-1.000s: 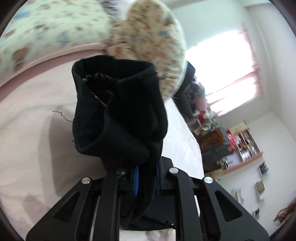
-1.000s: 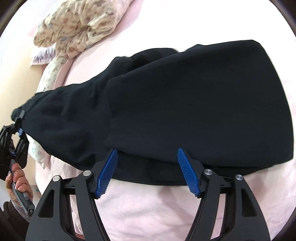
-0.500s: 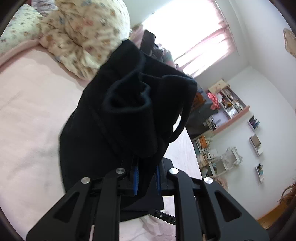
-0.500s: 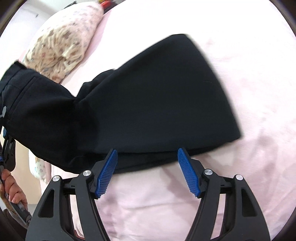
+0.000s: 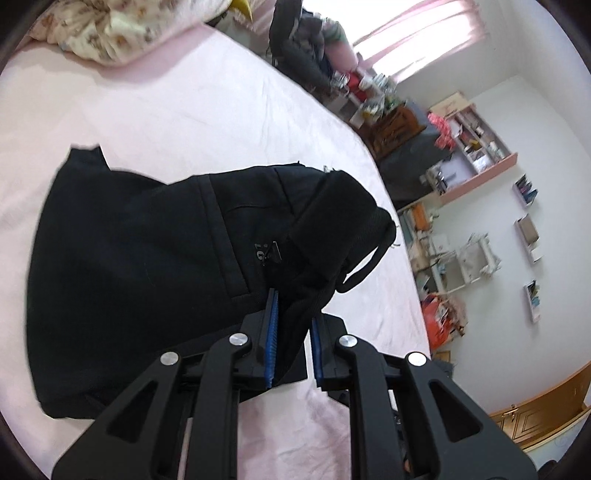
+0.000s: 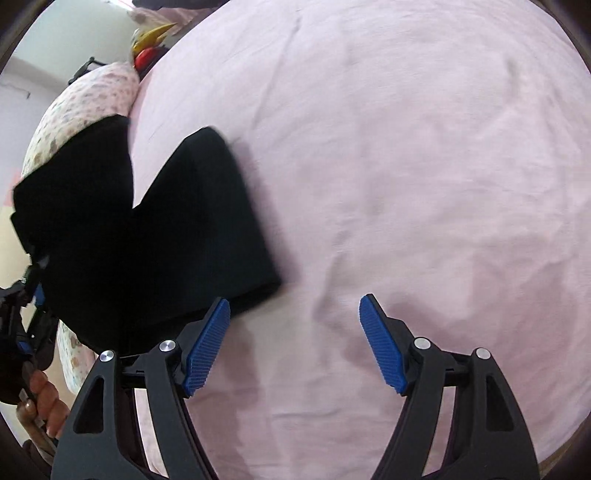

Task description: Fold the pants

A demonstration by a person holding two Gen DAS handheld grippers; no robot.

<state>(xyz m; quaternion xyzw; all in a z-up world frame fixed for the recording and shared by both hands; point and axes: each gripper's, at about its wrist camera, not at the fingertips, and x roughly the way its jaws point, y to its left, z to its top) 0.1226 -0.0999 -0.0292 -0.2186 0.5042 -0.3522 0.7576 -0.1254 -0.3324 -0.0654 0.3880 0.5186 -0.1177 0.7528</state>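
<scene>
Black pants (image 5: pixel 140 266) lie folded over on the pink bed sheet (image 5: pixel 177 110). My left gripper (image 5: pixel 293 332) is shut on the pants' bunched waistband end, with the band and a drawstring loop curling up past the fingers. In the right wrist view the pants (image 6: pixel 155 236) lie at the left, partly lifted toward the left gripper (image 6: pixel 26 314) at the left edge. My right gripper (image 6: pixel 295 343) is open and empty over bare sheet, its left finger (image 6: pixel 207 347) close to the pants' near edge.
A floral pillow (image 5: pixel 110 33) lies at the head of the bed, also in the right wrist view (image 6: pixel 81 110). Beyond the bed's far edge stand cluttered shelves and a desk (image 5: pixel 461 155). Pink sheet (image 6: pixel 424 184) spreads to the right.
My left gripper has carried the waistband end over and down onto the rest of the pants. My right gripper has stayed open and drifted right, so the pants now sit at its left.
</scene>
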